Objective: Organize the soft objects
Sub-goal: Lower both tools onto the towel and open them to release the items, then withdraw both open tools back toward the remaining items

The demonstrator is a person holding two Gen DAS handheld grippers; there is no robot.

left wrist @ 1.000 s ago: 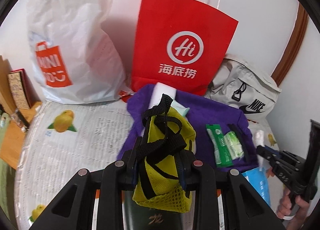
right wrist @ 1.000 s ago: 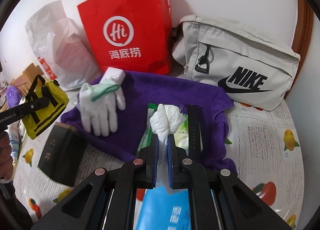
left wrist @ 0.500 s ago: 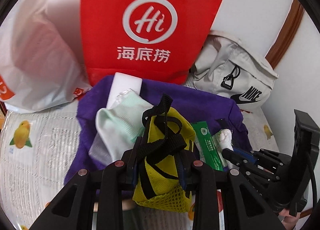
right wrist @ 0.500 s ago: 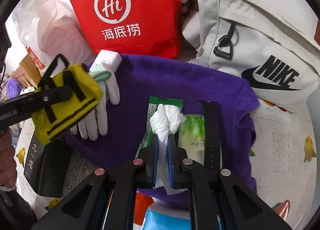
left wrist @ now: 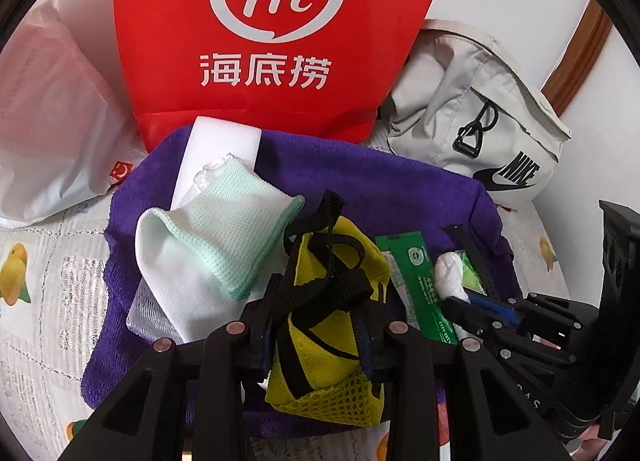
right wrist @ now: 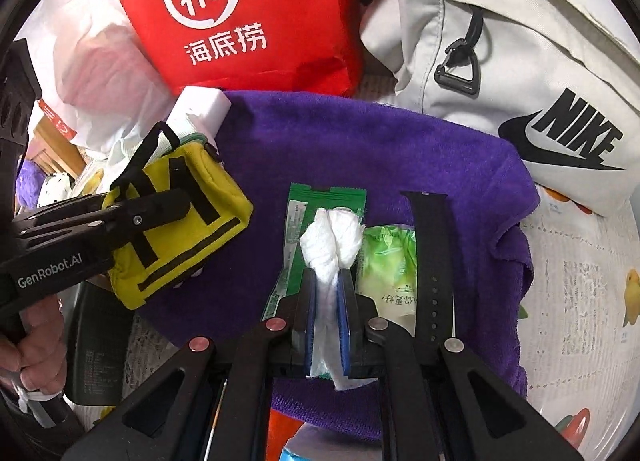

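Above the purple towel [right wrist: 360, 149], both my claws hold soft things.

My left claw [left wrist: 316, 325] is clamped on the yellow mesh pouch [left wrist: 328, 325], its jaws having just opened a little, and it hangs beside the white glove [left wrist: 208, 253]. My right claw [right wrist: 326, 301] is closed tight on the crumpled white tissue [right wrist: 330, 237], over the green packet [right wrist: 296, 245] and beside the black strap [right wrist: 432, 261]. I think the thin tissue can tear or slip out, because so little of it is pinched. The pouch has loose black woven straps, which may catch on the glove's knitted cuff. The towel looks thick and fluffy.
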